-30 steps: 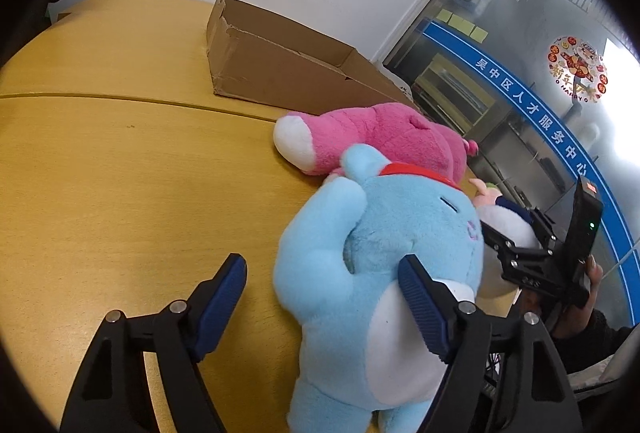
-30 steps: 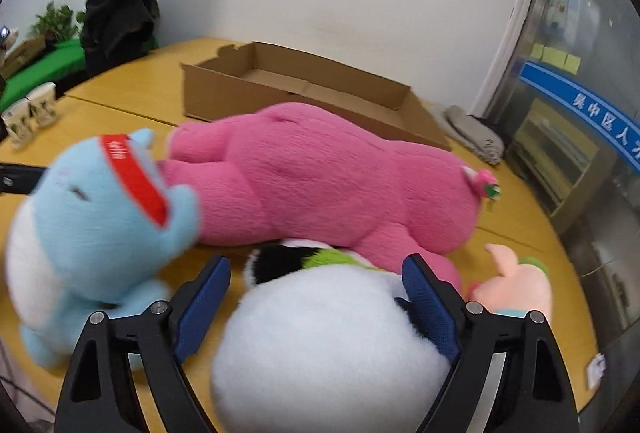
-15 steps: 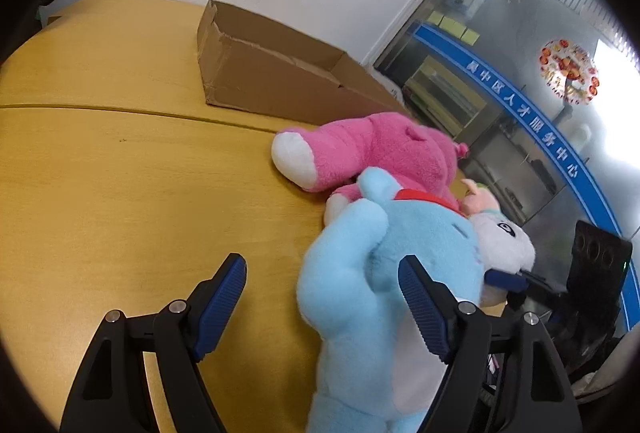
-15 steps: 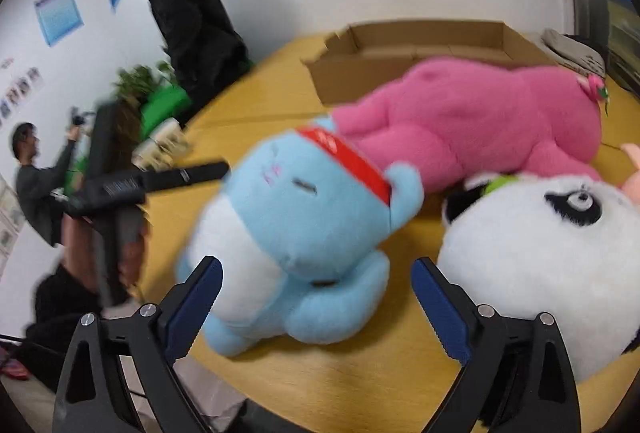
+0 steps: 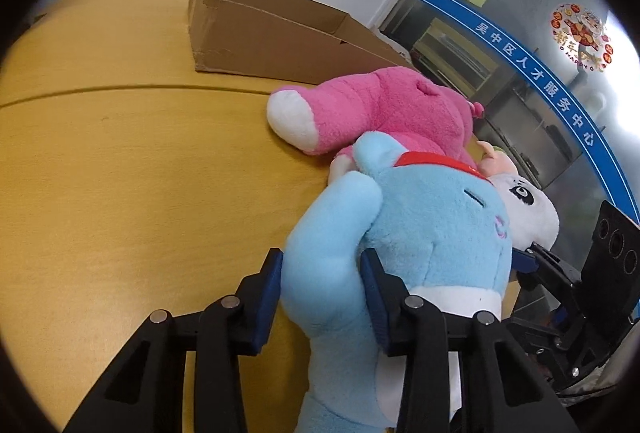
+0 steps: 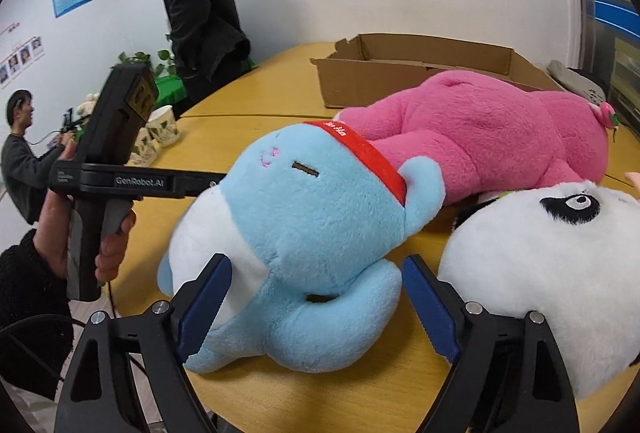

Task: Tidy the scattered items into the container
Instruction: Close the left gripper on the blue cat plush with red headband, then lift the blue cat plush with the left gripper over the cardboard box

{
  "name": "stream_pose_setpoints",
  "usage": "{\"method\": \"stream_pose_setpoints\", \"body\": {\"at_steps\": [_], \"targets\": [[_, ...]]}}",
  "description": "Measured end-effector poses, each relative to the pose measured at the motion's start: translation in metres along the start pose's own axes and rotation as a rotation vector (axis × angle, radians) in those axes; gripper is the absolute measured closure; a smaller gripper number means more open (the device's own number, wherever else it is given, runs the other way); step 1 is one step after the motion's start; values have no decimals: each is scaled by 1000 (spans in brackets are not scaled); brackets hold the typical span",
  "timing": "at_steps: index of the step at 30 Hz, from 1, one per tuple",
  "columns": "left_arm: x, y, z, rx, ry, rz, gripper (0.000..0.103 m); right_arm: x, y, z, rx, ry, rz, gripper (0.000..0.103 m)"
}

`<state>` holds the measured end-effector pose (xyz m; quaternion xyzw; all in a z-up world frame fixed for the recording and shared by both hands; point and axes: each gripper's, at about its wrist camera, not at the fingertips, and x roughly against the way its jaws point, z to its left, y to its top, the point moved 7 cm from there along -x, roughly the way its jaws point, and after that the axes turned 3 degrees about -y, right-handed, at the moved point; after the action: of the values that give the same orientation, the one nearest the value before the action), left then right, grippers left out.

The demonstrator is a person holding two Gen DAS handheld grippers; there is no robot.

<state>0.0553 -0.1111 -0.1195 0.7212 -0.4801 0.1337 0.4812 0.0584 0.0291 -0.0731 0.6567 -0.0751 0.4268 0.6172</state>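
The left gripper (image 5: 322,289) has closed since a moment ago and now pinches the arm of the blue plush (image 5: 432,233), which lies on the wooden table (image 5: 140,173) against the pink plush (image 5: 384,109). The right gripper (image 6: 316,307) stands spread around it. The cardboard box (image 5: 272,37) sits behind.
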Motion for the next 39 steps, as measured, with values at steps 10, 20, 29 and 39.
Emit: {"method": "stream_pose_setpoints", "body": {"at_steps": [10, 20, 29, 39], "targets": [[13, -20, -7, 18, 59, -13, 69, 13, -2, -19, 12, -38, -48, 20], [23, -22, -9, 11, 43, -30, 74, 6, -1, -30, -25, -99, 19, 39], [25, -21, -8, 13, -67, -30, 42, -1, -34, -20, -174, -7, 198, 39], [13, -26, -16, -5, -93, 24, 69, -35, -46, -30, -313, 45, 271, 68]]}}
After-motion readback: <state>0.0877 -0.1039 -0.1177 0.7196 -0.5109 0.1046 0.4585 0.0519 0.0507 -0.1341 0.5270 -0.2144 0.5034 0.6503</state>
